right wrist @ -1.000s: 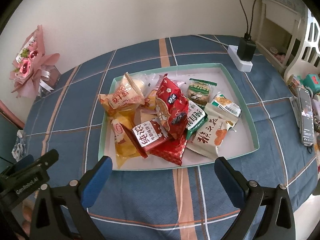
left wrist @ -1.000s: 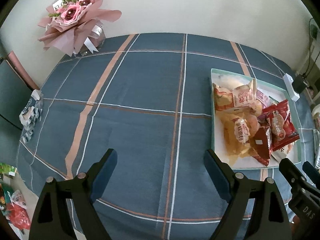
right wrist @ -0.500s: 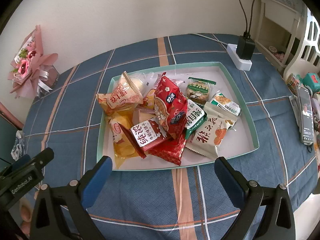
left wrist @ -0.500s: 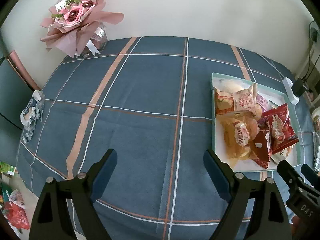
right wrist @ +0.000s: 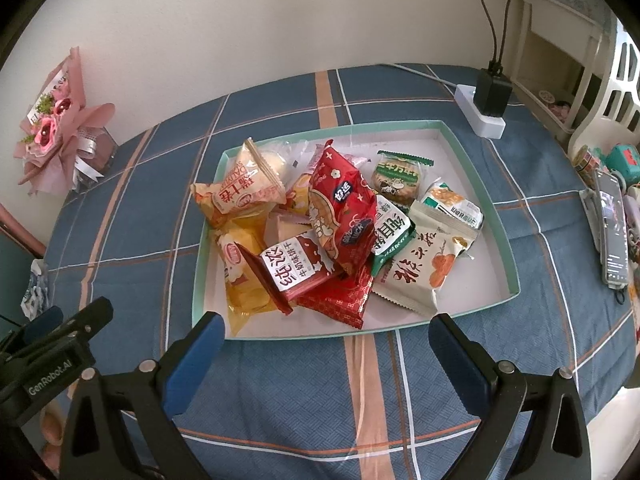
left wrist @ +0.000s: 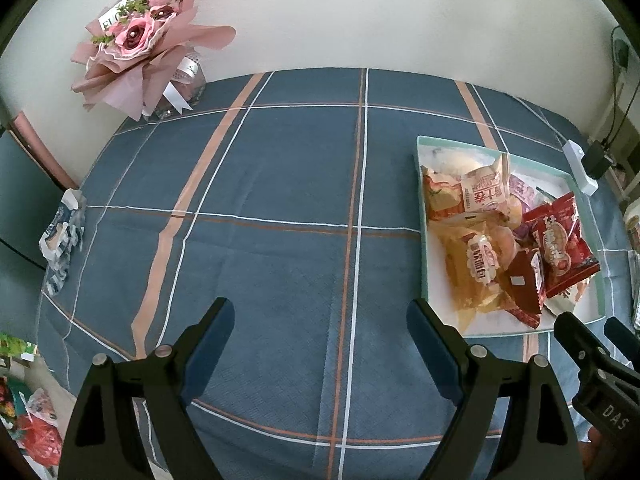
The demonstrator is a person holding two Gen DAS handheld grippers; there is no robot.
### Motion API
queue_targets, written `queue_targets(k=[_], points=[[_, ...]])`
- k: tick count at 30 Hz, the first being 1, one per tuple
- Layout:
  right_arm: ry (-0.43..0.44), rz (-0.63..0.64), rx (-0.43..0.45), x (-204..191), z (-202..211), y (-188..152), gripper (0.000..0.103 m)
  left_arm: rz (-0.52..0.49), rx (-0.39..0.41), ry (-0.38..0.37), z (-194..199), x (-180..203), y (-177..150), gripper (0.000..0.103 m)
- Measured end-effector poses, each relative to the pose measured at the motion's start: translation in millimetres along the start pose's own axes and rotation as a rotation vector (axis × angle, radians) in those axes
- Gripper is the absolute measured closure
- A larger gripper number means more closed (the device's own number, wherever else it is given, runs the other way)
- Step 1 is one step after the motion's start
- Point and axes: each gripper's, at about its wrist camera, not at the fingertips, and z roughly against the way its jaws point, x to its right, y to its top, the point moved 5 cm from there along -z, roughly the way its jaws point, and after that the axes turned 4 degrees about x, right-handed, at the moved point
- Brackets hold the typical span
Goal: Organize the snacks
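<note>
A shallow white tray with a mint rim (right wrist: 500,216) lies on the blue plaid tablecloth and holds a heap of several snack packets. A large red packet (right wrist: 340,208) lies on top, with yellow packets (right wrist: 244,196) on the left and green and beige ones (right wrist: 420,268) on the right. My right gripper (right wrist: 326,334) is open and empty, just in front of the tray's near edge. My left gripper (left wrist: 320,318) is open and empty over bare cloth, left of the tray (left wrist: 430,280). The right gripper's body shows in the left wrist view (left wrist: 600,384).
A pink flower bouquet (left wrist: 140,48) stands at the table's back left corner. A white power strip with a black plug (right wrist: 486,108) lies behind the tray. A phone (right wrist: 612,232) and small items lie at the right edge. A crumpled packet (left wrist: 64,236) lies at the left edge.
Both grippers have shifted slightly; the view of the tray and table is a little closer. Both stay open and empty. The snacks have not moved.
</note>
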Motion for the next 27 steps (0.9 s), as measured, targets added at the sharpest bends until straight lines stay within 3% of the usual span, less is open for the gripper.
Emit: queue_targets(k=[27], points=[[-0.002, 0.0, -0.013, -0.6, -2.8, -1.1, 0.0, 0.001, 0.0, 0.009, -0.8, -1.2, -1.0, 0.015]])
